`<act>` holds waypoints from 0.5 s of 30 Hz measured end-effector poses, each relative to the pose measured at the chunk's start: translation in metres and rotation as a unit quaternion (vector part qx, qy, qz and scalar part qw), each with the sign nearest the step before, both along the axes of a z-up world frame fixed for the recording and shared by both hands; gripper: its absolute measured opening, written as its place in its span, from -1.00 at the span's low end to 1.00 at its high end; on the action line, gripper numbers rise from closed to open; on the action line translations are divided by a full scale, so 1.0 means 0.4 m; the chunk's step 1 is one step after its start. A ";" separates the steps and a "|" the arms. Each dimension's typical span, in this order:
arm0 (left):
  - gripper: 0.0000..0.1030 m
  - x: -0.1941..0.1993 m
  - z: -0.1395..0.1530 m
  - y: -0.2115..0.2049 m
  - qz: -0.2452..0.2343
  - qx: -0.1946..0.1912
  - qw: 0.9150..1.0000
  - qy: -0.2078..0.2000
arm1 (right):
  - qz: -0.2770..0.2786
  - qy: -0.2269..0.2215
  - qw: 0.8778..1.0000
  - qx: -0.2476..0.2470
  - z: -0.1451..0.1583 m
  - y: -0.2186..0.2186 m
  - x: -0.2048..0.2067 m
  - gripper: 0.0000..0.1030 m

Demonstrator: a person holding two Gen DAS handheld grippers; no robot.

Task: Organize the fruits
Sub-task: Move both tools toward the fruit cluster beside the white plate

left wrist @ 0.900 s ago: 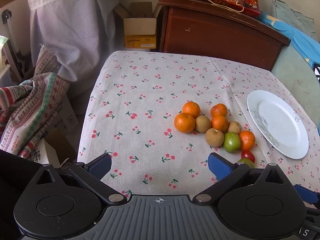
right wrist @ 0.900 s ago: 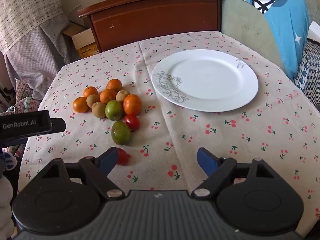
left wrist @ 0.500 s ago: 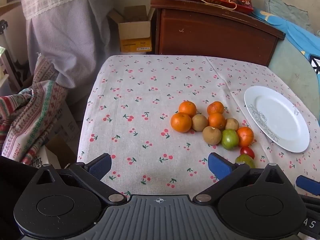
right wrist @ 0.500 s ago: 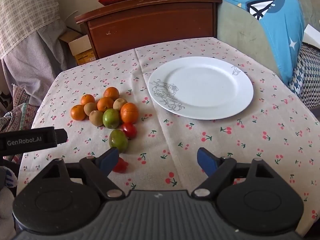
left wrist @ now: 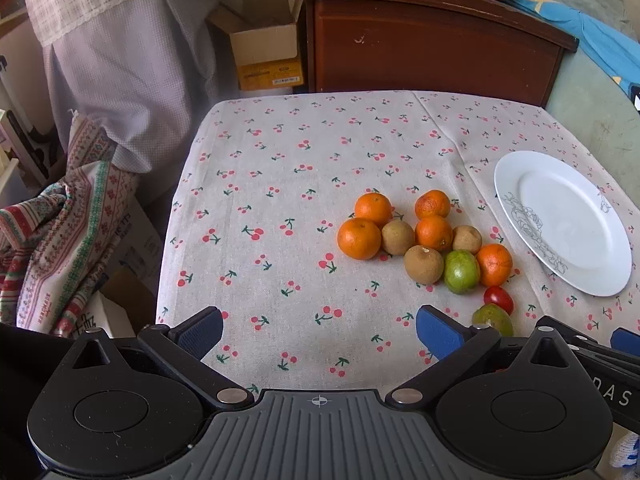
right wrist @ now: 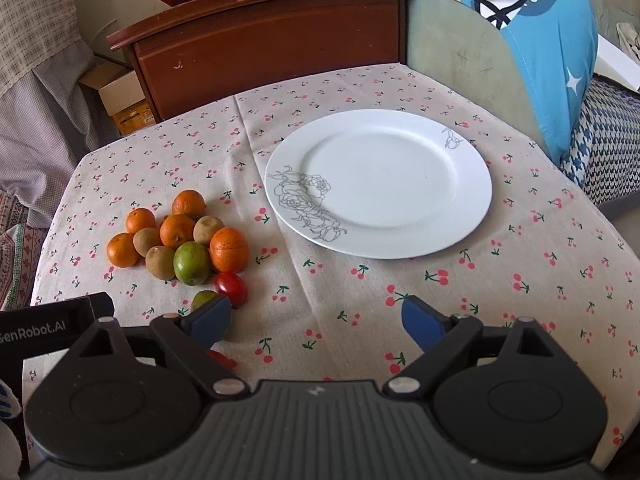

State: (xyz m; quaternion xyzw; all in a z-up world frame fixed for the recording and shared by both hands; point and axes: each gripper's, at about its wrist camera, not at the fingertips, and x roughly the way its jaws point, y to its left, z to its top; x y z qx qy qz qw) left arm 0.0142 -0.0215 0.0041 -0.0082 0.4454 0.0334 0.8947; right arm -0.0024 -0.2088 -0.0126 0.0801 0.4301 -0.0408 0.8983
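A cluster of fruit lies on the cherry-print tablecloth (left wrist: 280, 184): several oranges (left wrist: 359, 238), brown round fruits (left wrist: 423, 265), a green fruit (left wrist: 461, 271), a red tomato (left wrist: 498, 299) and a second green fruit (left wrist: 493, 319). A bare white plate (left wrist: 560, 220) with a grey rose drawing sits to their right. My left gripper (left wrist: 319, 330) hovers open over bare cloth, near-left of the fruit. In the right wrist view, my right gripper (right wrist: 316, 320) is open over the cloth in front of the plate (right wrist: 378, 182); its left finger hides part of the green fruit (right wrist: 202, 299), beside the tomato (right wrist: 231, 287).
A dark wooden cabinet (left wrist: 432, 40) stands behind the table with a red snack package on top. A cardboard box (left wrist: 264, 56) and draped cloths are at the left. A chair with a blue garment (right wrist: 540, 48) is at the right. The table's left edge drops off.
Both grippers have pulled back and tipped a little: the fruit and the plate sit lower in both views. In the right wrist view the near green fruit has slid behind my left finger. Jaws unchanged.
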 end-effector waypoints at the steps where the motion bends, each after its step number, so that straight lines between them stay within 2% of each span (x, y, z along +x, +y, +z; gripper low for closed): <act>1: 1.00 0.005 0.003 -0.001 0.002 0.002 1.000 -0.001 | 0.005 0.004 1.000 -0.009 0.000 0.004 0.010 0.79; 3: 1.00 0.022 0.011 -0.004 0.004 0.009 1.000 0.000 | 0.005 0.010 1.000 -0.024 0.002 0.009 0.027 0.79; 11: 1.00 0.058 0.006 -0.007 0.010 -0.007 1.000 0.011 | -0.007 0.011 1.000 -0.023 0.001 0.002 0.052 0.79; 15: 1.00 0.060 -0.006 -0.014 0.010 0.001 1.000 0.016 | -0.003 0.020 0.999 -0.028 -0.008 0.010 0.051 0.79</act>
